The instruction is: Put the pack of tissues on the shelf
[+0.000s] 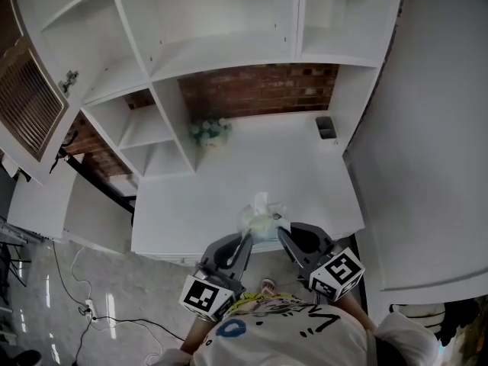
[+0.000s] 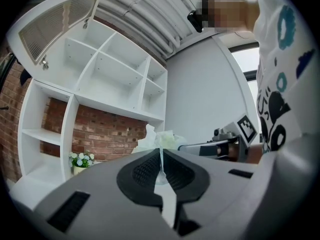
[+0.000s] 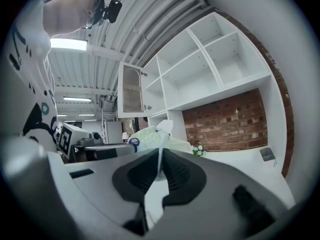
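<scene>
The pack of tissues [image 1: 263,218] is pale green and wrapped in clear plastic, with a white tissue sticking up from its top. It hangs above the front edge of the white counter [image 1: 305,181]. My left gripper [image 1: 246,239] is shut on the wrapper's left edge, and my right gripper [image 1: 282,233] is shut on its right edge. In the left gripper view the pack [image 2: 156,140] shows just past the closed left gripper [image 2: 160,153]. The right gripper view shows the pack [image 3: 149,140] beyond the closed right gripper [image 3: 161,153]. The white shelf unit [image 1: 221,52] stands behind the counter with bare compartments.
A small pot of white flowers [image 1: 210,132] stands on the counter by the shelf's divider. A dark little container [image 1: 325,126] sits at the back right. A brick wall [image 1: 259,90] backs the counter. A louvred cabinet door [image 1: 30,101] hangs open at the left, and a white wall [image 1: 427,151] closes the right.
</scene>
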`<action>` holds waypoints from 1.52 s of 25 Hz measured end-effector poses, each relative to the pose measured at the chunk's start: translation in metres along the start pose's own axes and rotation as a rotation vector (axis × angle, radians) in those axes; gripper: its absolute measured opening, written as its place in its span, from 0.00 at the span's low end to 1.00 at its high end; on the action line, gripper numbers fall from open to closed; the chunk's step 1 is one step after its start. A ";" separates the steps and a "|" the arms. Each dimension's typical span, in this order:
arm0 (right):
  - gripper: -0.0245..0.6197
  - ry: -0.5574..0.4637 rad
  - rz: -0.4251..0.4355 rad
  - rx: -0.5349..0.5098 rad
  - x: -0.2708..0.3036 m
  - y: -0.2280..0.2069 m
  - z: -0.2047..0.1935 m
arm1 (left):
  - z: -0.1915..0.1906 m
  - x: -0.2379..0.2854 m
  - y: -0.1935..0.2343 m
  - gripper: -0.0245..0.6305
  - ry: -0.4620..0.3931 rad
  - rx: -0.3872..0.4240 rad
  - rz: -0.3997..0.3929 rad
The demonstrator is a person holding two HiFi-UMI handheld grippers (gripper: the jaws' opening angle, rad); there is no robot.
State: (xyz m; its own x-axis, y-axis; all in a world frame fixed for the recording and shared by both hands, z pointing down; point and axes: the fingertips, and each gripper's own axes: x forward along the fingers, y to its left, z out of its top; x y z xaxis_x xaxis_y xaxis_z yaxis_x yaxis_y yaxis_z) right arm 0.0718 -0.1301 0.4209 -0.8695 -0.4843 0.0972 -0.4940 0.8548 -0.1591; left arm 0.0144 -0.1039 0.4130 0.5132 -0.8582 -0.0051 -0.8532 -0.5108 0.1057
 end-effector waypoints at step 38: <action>0.09 -0.099 -0.042 -0.044 0.132 -0.068 0.066 | 0.063 0.074 0.139 0.07 -0.090 0.068 -0.060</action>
State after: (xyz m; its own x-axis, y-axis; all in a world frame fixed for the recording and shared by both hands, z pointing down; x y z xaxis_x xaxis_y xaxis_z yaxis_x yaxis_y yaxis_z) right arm -0.0099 -0.2650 0.3794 -0.8455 -0.5340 0.0045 -0.5310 0.8398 -0.1134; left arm -0.0720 -0.2417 0.3646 0.5561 -0.8253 -0.0986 -0.8269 -0.5613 0.0348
